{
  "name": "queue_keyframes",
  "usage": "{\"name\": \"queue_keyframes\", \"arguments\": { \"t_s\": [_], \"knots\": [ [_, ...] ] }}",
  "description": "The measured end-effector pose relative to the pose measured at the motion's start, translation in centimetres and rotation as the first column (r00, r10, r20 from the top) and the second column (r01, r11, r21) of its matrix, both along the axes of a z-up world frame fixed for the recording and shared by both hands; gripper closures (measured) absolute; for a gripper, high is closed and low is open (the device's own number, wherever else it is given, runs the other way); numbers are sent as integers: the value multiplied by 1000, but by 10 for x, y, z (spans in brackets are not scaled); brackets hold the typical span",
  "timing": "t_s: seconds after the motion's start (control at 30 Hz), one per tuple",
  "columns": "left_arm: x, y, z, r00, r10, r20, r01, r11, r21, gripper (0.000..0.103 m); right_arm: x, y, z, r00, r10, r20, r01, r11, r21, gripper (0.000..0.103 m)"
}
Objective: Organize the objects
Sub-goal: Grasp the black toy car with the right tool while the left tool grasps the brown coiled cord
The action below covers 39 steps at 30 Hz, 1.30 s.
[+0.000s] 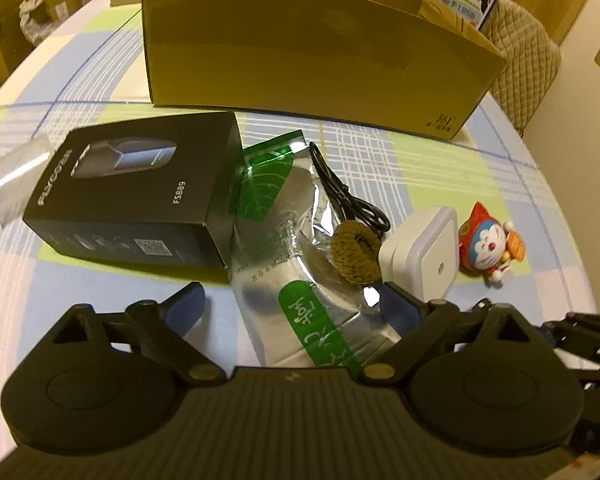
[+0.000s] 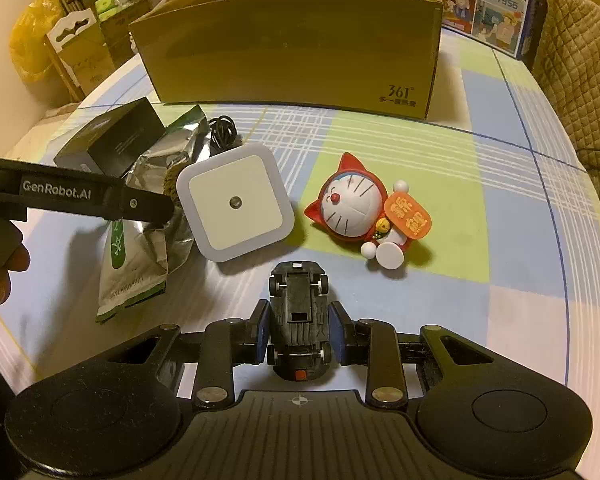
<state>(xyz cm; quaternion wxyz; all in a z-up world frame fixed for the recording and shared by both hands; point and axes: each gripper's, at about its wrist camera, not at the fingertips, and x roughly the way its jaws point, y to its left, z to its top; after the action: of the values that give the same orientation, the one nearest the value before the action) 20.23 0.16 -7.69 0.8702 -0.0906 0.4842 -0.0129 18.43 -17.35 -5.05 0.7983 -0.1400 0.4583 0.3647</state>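
Checked tablecloth (image 2: 500, 208) covers the table before a cardboard box (image 2: 292, 44). Angled downward, the right gripper (image 2: 300, 338) clamps an upturned toy car (image 2: 298, 320); the left gripper (image 1: 290, 308) hangs wide open astride a foil pouch (image 1: 300, 280).

The black box (image 1: 140, 196) is showing "FS889"; the cardboard box (image 2: 292, 56) is bearing "361°"; the left gripper (image 2: 100, 196) arm is reading "GenRobot.AI".

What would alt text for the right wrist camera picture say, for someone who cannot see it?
The right gripper is shut on an upside-down black toy car above a checked tablecloth. Beyond lie a white square night light and a red cat figurine, with an open cardboard box behind; the left gripper reaches in over a silver-green pouch.
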Motion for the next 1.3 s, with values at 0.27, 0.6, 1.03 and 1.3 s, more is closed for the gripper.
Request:
{"name": "queue_keyframes", "arguments": {
  "t_s": [0.27,0.6,1.03,1.3],
  "knots": [
    [-12,-23,18,991,-126,44,117,980,162,32,-2,1,3,1000,-5,-10,5,1000,18,76],
    [-3,-38,26,941,-318,116,291,935,205,37,1,5,9,1000,12,-26,-10,999,42,76],
    [20,-55,9,789,-612,56,560,753,345,46,17,22,2,998,7,-64,-2,997,71,76],
    [24,-72,-7,745,-666,-29,632,692,348,69,21,14,3,997,-17,-70,23,996,82,76]
  ]
}}
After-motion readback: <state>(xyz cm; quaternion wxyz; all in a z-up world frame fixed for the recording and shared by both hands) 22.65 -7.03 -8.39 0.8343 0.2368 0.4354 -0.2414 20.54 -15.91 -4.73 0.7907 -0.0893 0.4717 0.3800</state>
